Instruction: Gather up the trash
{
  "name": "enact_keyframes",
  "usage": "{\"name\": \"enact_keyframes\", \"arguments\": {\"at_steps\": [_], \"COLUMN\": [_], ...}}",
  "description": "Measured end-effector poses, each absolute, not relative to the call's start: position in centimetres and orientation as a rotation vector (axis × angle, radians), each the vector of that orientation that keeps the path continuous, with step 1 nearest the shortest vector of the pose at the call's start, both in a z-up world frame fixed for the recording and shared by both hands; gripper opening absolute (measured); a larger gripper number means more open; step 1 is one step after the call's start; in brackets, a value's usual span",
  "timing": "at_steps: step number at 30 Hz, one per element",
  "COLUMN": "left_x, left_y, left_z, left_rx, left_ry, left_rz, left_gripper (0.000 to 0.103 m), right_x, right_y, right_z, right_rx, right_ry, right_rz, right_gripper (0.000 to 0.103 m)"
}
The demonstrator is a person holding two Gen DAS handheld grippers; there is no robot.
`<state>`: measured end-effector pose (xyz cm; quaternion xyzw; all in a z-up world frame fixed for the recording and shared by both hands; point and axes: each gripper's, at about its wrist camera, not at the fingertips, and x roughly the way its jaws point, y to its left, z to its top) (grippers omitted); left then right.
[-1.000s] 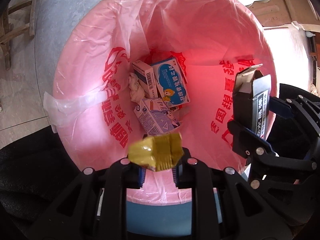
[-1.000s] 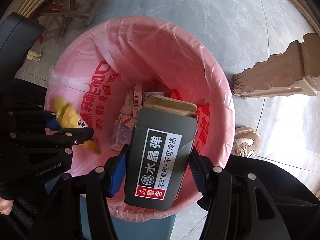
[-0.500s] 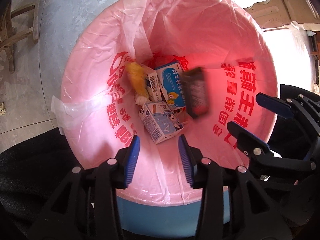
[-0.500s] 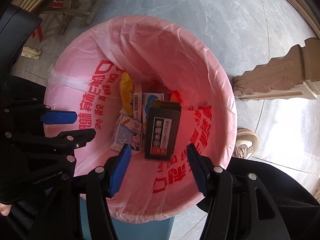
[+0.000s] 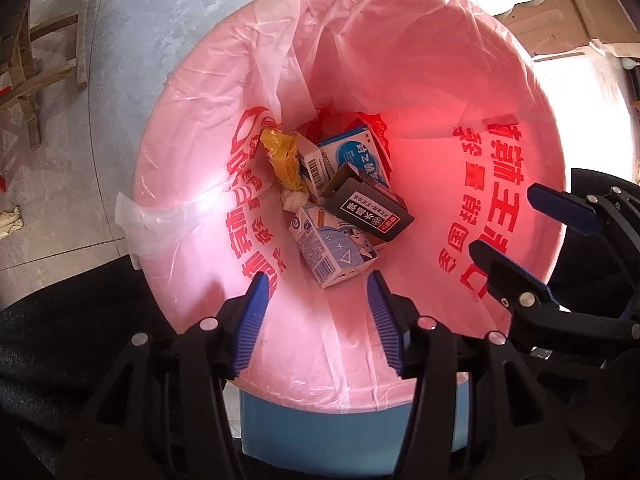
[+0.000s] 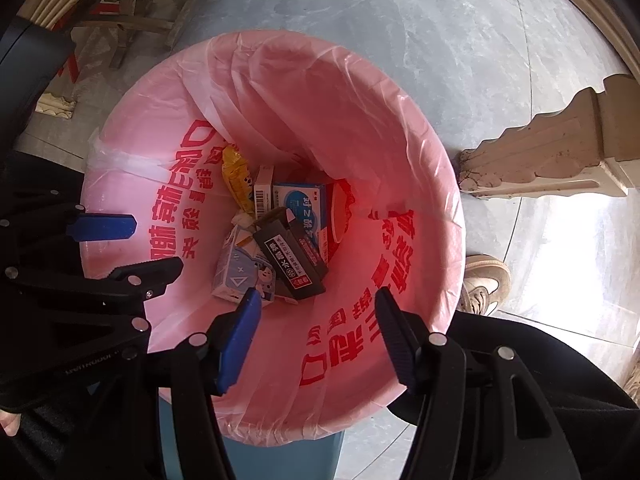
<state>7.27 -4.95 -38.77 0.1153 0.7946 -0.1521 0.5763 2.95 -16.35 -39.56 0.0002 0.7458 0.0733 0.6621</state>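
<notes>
Both the left gripper and right gripper hang empty, jaws spread, over the pink bag. At its bottom the black box lies on the cartons, seemingly tilted, with the yellow wrapper at far left.

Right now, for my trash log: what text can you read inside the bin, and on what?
"水晶弹": white label on the black box; its smaller lines are too small to read.
"对乙酰": blue-and-white box; the rest is hidden.
Pink bag: large red characters, which I cannot read reliably.
Barcode box: digits too small.
Milk carton: print too small.
</notes>
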Motion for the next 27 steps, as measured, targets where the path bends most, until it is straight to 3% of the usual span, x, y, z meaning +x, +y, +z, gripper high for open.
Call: {"name": "enact_keyframes", "arguments": {"at_steps": [6, 10, 15, 27], "left_x": [7.2, 6.9, 6.1, 3.7], "left_y": [-4.8, -4.7, -4.9, -5.6], "left_z": [-37.7, -36.4, -33.9, -20.9], "left_rx": [0.269, 0.253, 0.235, 0.181], "left_ry": [1.823, 1.79, 1.703, 1.284], "left_rz": [-0.33, -0.316, -0.283, -0.216], "left_gripper": [0.053, 0.053, 0.057, 0.058], "right_x": [3.1, 2.9, 2.0, -1.1], "right_y": [-16.7, -17.3, -18.3, -20.2], "right_z": [-38.6, -37.4, -34.9, -21.8], "right_rx": [-0.005, -0.016, 0.025, 0.084], "right_ry": [1.668, 1.636, 1.589, 1.225], "right_rz": [0.145, 0.096, 0.038, -0.087], "right_gripper": [0.06, 0.071, 0.073, 0.073]}}
